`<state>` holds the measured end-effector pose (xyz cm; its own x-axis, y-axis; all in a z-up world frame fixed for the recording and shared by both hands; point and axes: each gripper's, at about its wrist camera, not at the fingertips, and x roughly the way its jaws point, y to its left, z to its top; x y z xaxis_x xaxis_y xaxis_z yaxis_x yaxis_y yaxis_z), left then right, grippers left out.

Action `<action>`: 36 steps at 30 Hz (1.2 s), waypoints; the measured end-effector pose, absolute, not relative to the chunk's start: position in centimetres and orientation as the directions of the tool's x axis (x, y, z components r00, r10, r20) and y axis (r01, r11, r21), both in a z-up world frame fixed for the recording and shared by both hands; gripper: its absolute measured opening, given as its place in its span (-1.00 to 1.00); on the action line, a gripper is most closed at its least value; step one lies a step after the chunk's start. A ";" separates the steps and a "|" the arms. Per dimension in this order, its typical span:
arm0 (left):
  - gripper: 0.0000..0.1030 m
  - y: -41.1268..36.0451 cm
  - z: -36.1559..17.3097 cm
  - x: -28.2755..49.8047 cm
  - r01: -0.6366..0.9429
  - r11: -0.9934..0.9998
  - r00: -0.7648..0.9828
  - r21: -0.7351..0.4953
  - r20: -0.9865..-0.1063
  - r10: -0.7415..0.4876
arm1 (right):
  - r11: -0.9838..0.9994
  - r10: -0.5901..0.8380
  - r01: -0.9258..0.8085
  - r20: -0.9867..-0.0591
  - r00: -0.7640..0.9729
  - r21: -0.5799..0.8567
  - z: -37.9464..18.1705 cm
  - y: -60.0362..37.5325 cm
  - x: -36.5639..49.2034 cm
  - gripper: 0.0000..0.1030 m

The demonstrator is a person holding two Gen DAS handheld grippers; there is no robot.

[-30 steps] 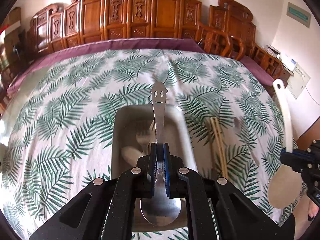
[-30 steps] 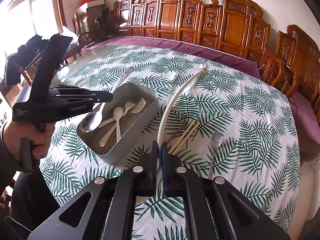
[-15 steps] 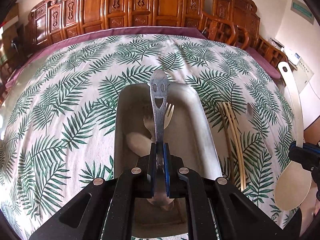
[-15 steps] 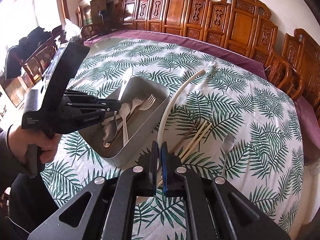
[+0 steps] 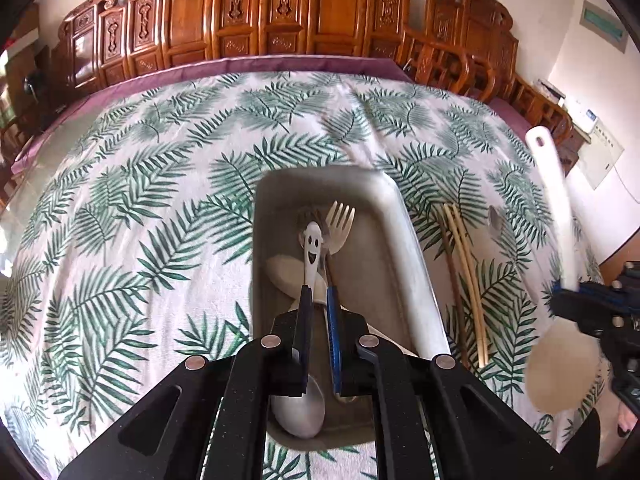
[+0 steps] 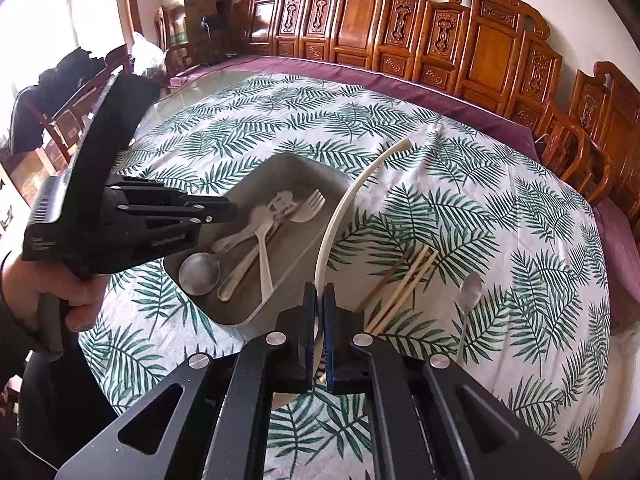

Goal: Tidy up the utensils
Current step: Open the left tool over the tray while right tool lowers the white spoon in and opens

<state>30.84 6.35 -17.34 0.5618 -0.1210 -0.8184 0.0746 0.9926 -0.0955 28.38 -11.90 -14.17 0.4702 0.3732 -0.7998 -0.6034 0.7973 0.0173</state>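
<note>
A grey tray [image 5: 404,240] [image 6: 248,188] sits on the leaf-print cloth and holds a fork [image 5: 340,220], a pale spoon [image 5: 284,274] and a metal smiley-handled spoon [image 5: 311,246] [image 6: 200,272]. My left gripper [image 5: 317,298] [image 6: 230,212] hovers over the tray with its jaws slightly apart; the smiley spoon lies in the tray between and below them. My right gripper [image 6: 319,294] is shut on a long white rice paddle [image 6: 340,216] [image 5: 556,220], held above the table right of the tray.
Several chopsticks [image 6: 404,284] [image 5: 464,272] and a metal spoon [image 6: 468,296] lie on the cloth right of the tray. Carved wooden chairs [image 6: 400,32] line the table's far side. The purple table edge [image 5: 240,66] runs behind the cloth.
My left gripper lowered the smiley spoon into the tray and opened; the spoon now rests among the other utensils. The right gripper with the paddle barely moved.
</note>
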 end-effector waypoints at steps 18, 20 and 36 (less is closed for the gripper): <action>-0.74 12.6 -13.4 26.2 0.048 0.997 0.649 -0.054 -0.757 -0.072 | 0.791 0.335 -0.611 -0.823 0.460 -0.020 -17.2 -4.9 31.9 -0.90; -0.58 13.0 -13.3 25.7 0.044 0.998 0.658 -0.036 -0.751 -0.056 | 0.788 0.332 -0.615 -0.827 0.453 -0.021 -17.6 -4.2 32.1 -0.90; 0.18 15.7 -13.9 23.9 0.003 0.995 0.675 -0.104 -0.734 -0.079 | 0.789 0.295 -0.614 -0.860 0.417 -0.027 -20.3 -1.6 32.7 -0.90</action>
